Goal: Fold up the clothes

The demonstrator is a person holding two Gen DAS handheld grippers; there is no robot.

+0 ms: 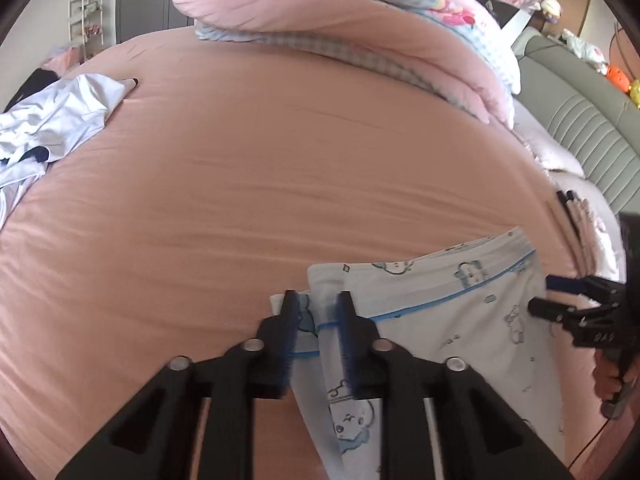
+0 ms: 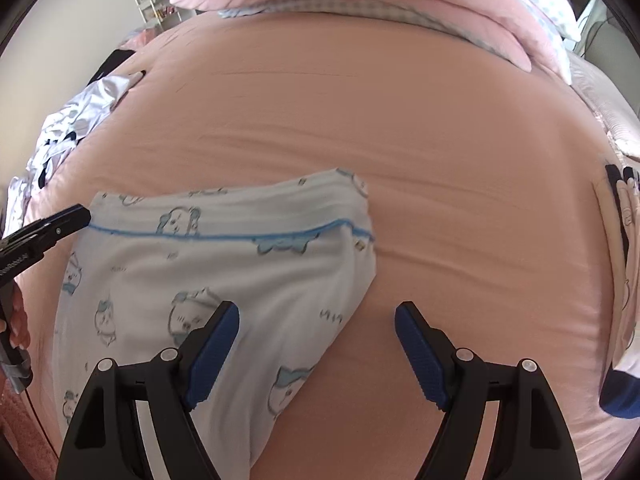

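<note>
The left gripper (image 1: 316, 312) is pinching the near-left corner of the printed garment (image 2: 224, 264), its jaws standing narrow with a fold of the blue-trimmed hem caught between the pads; motion blur makes the pressure of the pads hard to judge, but the cloth is bunching between them. The right gripper (image 2: 318, 320) is hovering with its jaws wide and nothing between them: its left finger is lying over the garment's right flank, while its right finger is standing over bare sheet. The garment, white with small cartoon figures, is lying on the pink bed (image 1: 280, 184) directly in front of both grippers, its blue-trimmed edge (image 2: 240, 234) running crosswise from one gripper to the other and its body trailing back toward the person. The free right-hand corner of that edge is lying ahead of and slightly left of the open jaws, so the right gripper is the nearer one for that corner; the coming move probably calls for it to reach forward and close there, matching the left grip before the cloth is lifted. Farther out, a crumpled pale shirt (image 1: 48, 120) is lying at the bed's left edge, a folded stack (image 2: 620, 280) is resting at the right, and a pink quilt (image 1: 360, 20) is heaped at the far side.
</note>
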